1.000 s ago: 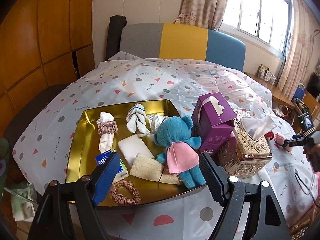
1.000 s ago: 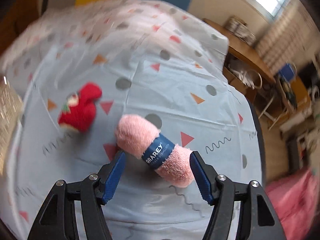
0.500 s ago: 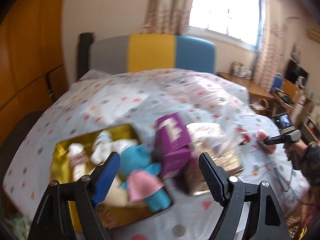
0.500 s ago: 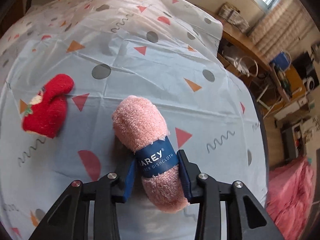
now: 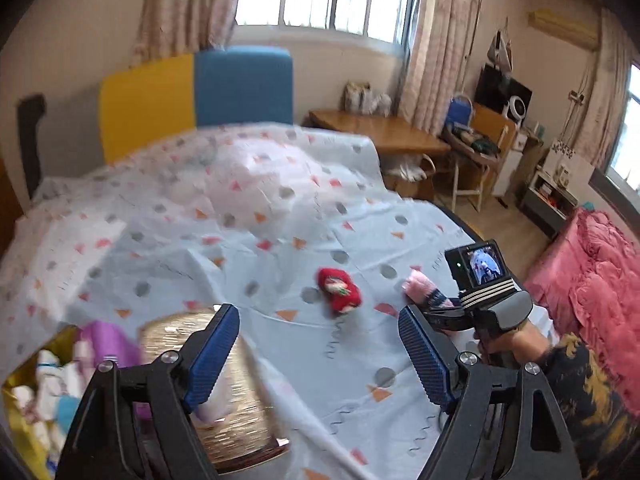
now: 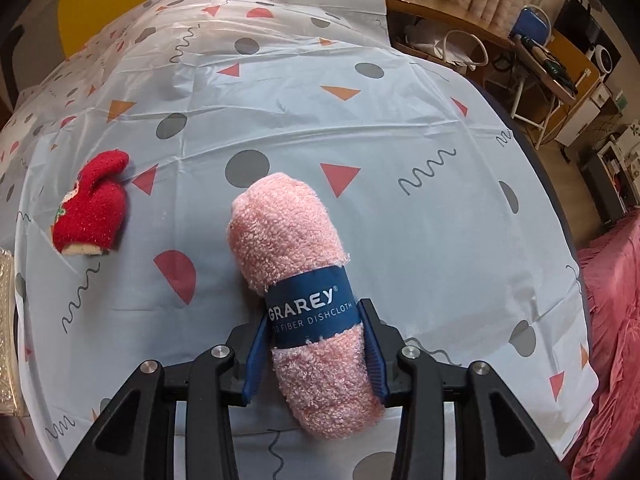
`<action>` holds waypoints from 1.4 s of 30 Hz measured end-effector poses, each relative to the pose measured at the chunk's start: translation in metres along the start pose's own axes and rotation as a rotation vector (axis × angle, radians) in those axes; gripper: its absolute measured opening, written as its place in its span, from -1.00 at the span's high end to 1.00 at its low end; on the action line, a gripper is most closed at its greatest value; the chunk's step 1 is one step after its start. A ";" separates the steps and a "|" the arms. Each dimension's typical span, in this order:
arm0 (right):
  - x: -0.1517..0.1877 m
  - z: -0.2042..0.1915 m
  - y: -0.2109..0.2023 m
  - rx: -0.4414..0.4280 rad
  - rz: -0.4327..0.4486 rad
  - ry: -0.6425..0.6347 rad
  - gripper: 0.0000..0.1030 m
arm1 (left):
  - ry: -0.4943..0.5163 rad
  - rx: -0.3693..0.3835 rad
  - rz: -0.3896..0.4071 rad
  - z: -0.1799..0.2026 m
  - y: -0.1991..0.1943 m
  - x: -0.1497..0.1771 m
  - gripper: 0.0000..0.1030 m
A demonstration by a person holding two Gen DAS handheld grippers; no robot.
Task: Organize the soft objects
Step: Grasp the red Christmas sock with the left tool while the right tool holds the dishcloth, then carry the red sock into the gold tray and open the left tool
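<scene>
On the patterned plastic bed sheet (image 6: 400, 128), right-hand side: one rolled pink fleecy dishcloth with a dark blue paper band (image 6: 308, 292).

Risks, as I judge them:
- Roll slipping out when lifted. My pads bear mostly on the smooth paper band, and the fleece beneath gives under pressure.
- Band sliding off the roll, letting the cloth unroll on the way to the gold tray (image 5: 12, 404).
- Slick sheet dragging up with the roll if I lift at a slant.

Position: my right gripper (image 6: 316, 344) points steeply down; its jaws have just been closing on the roll and then eased slightly. Both blue pads (image 6: 256, 356) now press the banded middle, one on each side. Rounded far end projects well beyond my fingertips; near end bulges back between the finger arms.

My left gripper (image 5: 320, 360): jaws wide apart, nothing between them, over the sheet near the gold embossed tissue box (image 5: 232, 400).

Also present: one small red plush toy (image 6: 90, 208), lying apart, left of the roll, untouched.
</scene>
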State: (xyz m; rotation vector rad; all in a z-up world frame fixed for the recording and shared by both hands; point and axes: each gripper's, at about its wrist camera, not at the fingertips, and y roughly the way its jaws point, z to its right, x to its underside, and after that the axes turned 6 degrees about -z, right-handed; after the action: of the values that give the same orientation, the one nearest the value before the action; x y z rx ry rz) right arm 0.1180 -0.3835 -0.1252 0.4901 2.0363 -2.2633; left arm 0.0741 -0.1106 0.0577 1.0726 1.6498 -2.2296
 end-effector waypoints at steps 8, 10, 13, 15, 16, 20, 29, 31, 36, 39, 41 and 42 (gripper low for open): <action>-0.004 0.002 0.003 -0.005 -0.018 -0.010 0.16 | -0.120 -0.041 -0.220 0.016 0.129 -0.018 -0.48; -0.005 0.003 0.004 -0.011 -0.024 -0.007 0.16 | -0.128 -0.069 -0.238 0.018 0.153 -0.018 -0.40; -0.006 0.004 0.005 -0.015 -0.030 -0.005 0.16 | -0.118 -0.089 -0.263 0.022 0.186 -0.024 -0.30; -0.007 0.004 0.006 -0.015 -0.032 -0.005 0.16 | -0.117 -0.098 -0.283 0.025 0.204 -0.028 -0.18; -0.007 0.004 0.005 -0.015 -0.033 -0.004 0.15 | -0.114 -0.097 -0.294 0.027 0.214 -0.030 -0.17; -0.008 0.003 0.006 -0.007 -0.035 -0.010 0.15 | -0.099 -0.108 -0.335 0.031 0.247 -0.035 0.00; -0.008 -0.002 0.012 -0.007 -0.026 -0.026 0.15 | -0.090 -0.089 -0.343 0.024 0.242 -0.009 0.55; -0.006 0.000 0.013 -0.013 -0.023 -0.022 0.15 | -0.072 -0.080 -0.342 0.027 0.231 0.006 0.55; -0.001 -0.002 0.016 0.005 0.002 -0.045 0.18 | 0.013 -0.125 -0.323 0.039 0.216 0.029 0.55; 0.003 -0.007 0.015 0.019 0.031 -0.069 0.21 | 0.035 -0.141 -0.270 0.037 0.201 0.012 0.57; 0.005 -0.012 0.012 0.038 0.057 -0.096 0.25 | 0.042 -0.160 -0.208 0.033 0.180 -0.005 0.57; 0.007 -0.016 0.012 0.052 0.073 -0.116 0.25 | 0.038 -0.169 -0.177 0.029 0.167 -0.012 0.57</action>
State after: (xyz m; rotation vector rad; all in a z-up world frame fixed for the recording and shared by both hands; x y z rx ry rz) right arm 0.1178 -0.3687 -0.1396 0.4181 1.8784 -2.2512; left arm 0.1578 -0.2021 -0.0588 0.9671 1.9797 -2.1351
